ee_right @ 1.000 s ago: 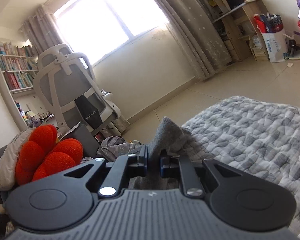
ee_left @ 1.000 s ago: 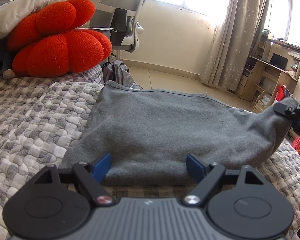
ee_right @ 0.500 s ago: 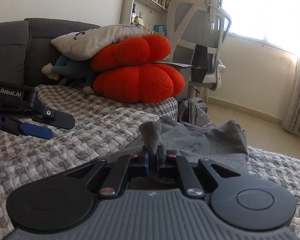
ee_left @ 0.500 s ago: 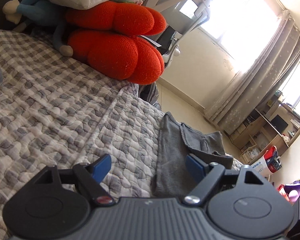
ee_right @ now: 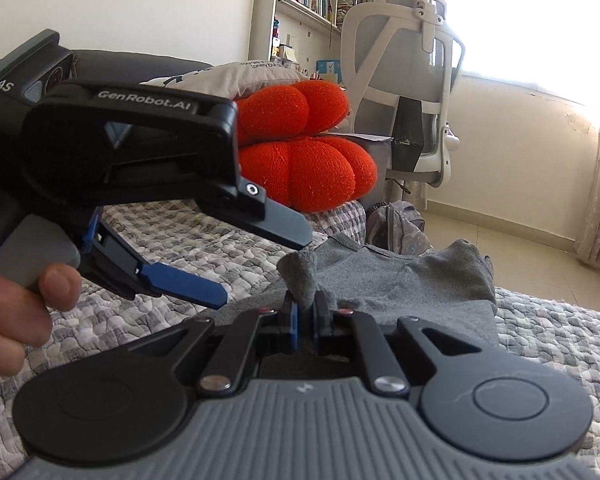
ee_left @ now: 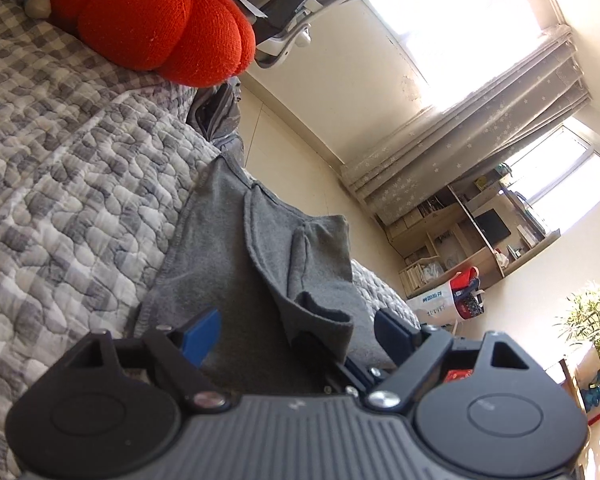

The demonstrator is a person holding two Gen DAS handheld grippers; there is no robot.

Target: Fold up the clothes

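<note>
I am pinching a raised tuft of the grey garment (ee_right: 400, 280) in my right gripper (ee_right: 306, 316), its jaws clamped tight on the cloth, while the garment is lying partly folded on the grey-and-white quilted bedspread (ee_right: 560, 332) near the bed's edge. My left gripper (ee_right: 260, 268) is hanging just beside and above the pinched tuft, its jaws spread wide and widening, with the cloth below them and nothing gripped; my left hand (ee_right: 16, 320) is wrapping its handle at the picture's left edge. From the left wrist view, the right gripper's dark finger (ee_left: 324, 350) is reaching in under a turned-over flap of the garment (ee_left: 284, 256), sitting between my blue pads (ee_left: 200, 334) and crowding the space there. Behind the garment, a red knitted cushion (ee_right: 312, 168) is resting on the bed, a grey pillow (ee_right: 240, 76) is lying on top of it, and a white mesh office chair (ee_right: 404, 64) is standing by the bright window (ee_right: 512, 16). A grey backpack (ee_right: 396, 224) is slumping on the floor against the bed.
</note>
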